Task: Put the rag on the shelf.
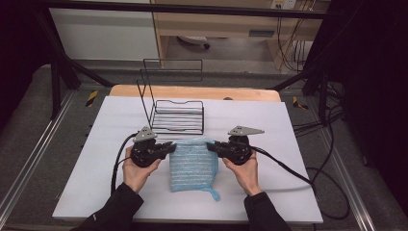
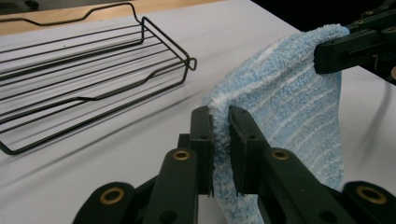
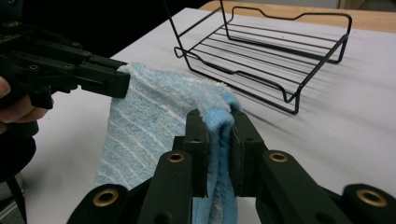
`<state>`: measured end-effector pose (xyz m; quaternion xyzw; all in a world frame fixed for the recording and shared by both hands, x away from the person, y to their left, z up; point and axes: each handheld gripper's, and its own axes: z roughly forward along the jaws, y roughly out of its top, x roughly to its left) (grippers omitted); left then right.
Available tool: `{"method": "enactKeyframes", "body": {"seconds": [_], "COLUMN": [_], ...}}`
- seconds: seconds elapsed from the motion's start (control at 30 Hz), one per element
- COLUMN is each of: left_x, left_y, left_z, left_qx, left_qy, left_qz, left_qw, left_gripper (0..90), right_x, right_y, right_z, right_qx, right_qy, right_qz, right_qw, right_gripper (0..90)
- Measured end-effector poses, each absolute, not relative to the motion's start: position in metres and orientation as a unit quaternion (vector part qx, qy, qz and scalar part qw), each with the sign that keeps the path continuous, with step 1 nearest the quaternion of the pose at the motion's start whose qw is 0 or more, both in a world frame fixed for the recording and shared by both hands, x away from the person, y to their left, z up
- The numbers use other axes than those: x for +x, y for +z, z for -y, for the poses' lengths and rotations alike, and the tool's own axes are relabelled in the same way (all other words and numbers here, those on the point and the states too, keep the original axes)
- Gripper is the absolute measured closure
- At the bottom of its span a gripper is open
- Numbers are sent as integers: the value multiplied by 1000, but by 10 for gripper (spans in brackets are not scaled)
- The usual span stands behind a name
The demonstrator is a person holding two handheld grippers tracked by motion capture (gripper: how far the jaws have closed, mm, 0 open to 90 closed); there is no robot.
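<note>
Holding the striped light-blue terry towel (image 1: pixel 193 163) by its two top corners, my left gripper (image 2: pixel 221 135) and right gripper (image 3: pixel 219 140) each pinch folded cloth above the white table (image 1: pixel 269 125), near the black wire rack (image 1: pixel 179 118). Thin bites could slip if I pull apart.

Both forearms wear dark sleeves (image 1: pixel 118 204). The left tongs (image 1: pixel 172 146) and right tongs (image 1: pixel 209 146) are black, each topped by a grey three-cornered plate (image 1: pixel 144 134), with brass-ringed screws (image 2: pixel 181 155) and black cables (image 1: pixel 281 166) trailing toward six o'clock.
</note>
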<state>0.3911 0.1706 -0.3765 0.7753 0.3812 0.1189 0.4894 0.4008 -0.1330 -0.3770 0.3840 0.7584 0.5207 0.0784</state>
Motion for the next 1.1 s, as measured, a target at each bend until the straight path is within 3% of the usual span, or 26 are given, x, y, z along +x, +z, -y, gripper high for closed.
{"method": "enactKeyframes", "body": {"seconds": [1.1], "left_x": [370], "left_y": [-320], "left_z": [-173], "left_qx": [738], "left_qy": [175], "left_qz": [-336], "left_qw": [558], "left_gripper": [806], "right_x": [373], "right_y": [-317], "right_z": [135], "right_qx": [339], "right_qy": [577], "right_qz": [-724], "right_qw": [165], "right_gripper": [808]}}
